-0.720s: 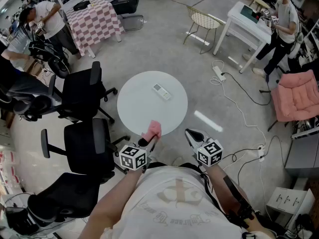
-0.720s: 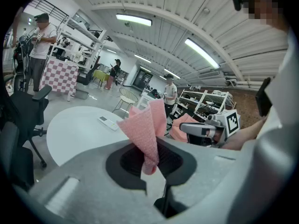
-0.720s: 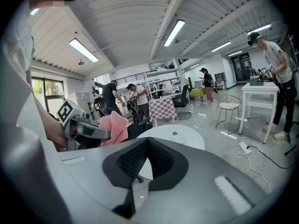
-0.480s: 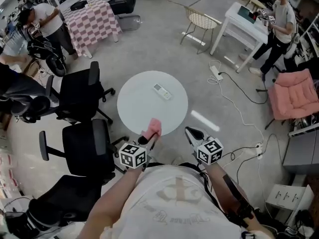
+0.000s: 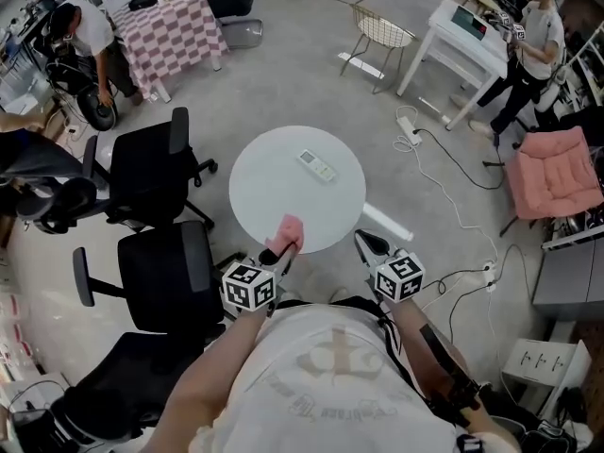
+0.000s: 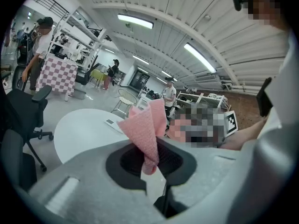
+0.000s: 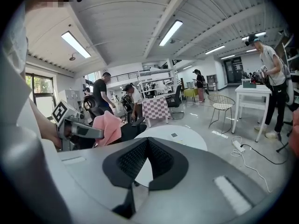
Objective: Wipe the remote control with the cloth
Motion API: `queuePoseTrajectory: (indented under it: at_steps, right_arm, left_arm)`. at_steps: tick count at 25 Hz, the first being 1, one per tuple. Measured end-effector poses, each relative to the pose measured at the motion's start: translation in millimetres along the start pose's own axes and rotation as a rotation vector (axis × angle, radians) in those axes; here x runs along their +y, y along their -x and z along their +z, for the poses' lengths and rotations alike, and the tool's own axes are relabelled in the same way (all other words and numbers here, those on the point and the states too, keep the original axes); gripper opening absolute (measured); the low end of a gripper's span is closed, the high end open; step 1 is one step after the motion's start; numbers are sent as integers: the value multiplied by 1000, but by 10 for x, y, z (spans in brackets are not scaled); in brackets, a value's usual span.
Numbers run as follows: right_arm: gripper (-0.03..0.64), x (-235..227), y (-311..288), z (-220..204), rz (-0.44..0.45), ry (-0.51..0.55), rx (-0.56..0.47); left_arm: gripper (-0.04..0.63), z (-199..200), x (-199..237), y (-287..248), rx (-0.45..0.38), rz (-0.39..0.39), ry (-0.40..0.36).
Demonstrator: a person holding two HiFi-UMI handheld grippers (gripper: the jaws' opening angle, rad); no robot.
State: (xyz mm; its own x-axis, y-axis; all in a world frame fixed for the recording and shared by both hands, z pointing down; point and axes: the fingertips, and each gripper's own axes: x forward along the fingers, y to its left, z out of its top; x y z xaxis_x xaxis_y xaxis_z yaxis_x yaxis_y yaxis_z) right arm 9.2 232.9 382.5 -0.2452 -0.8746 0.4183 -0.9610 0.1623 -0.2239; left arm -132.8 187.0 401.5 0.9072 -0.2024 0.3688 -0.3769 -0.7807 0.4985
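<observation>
Here the left tool (image 5: 273,256) is clamped on the pink cloth (image 5: 287,230), held over the near edge of the round white worktop (image 5: 269,182). The right tool (image 5: 369,244), jaws together and empty, hovers just off the worktop's near-right rim. The remote control (image 5: 317,165) lies toward the worktop's far side.

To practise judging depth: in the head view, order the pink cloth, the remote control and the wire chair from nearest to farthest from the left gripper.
1. Pink cloth: clamped in the left gripper itself.
2. Remote control: on the round table, past its middle.
3. Wire chair: beyond the table, upper right.
</observation>
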Motion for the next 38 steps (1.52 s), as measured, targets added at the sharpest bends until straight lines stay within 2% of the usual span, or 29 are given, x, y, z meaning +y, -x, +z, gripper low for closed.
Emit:
queuePoseTrajectory:
  at_steps: [10,14,17,21,27,33,38]
  right_arm:
    - [8,1,-272,120,13,34,38]
    - [8,-155,-457,105,30,27,59]
    - [8,-198,-644,72,74,51,87]
    - [8,-352,-925,85,116,76,120]
    - [8,-828,-1255,165,163,121,179]
    - [8,-1214,-1530,32,189,160,268]
    - [8,-1410,-1723,-165,226,188,341]
  left_arm:
    - [38,28,190,-18,-6,2,30]
    - [38,47,343,-93,0,32,49]
    - [38,63,469,-185,15,64,65]
    - [38,182,589,-434,40,88,63]
    - [38,430,591,-971,94,103,27]
    - [38,430,629,-1369,173,128,36]
    - [38,449,720,-1608,205,163,53]
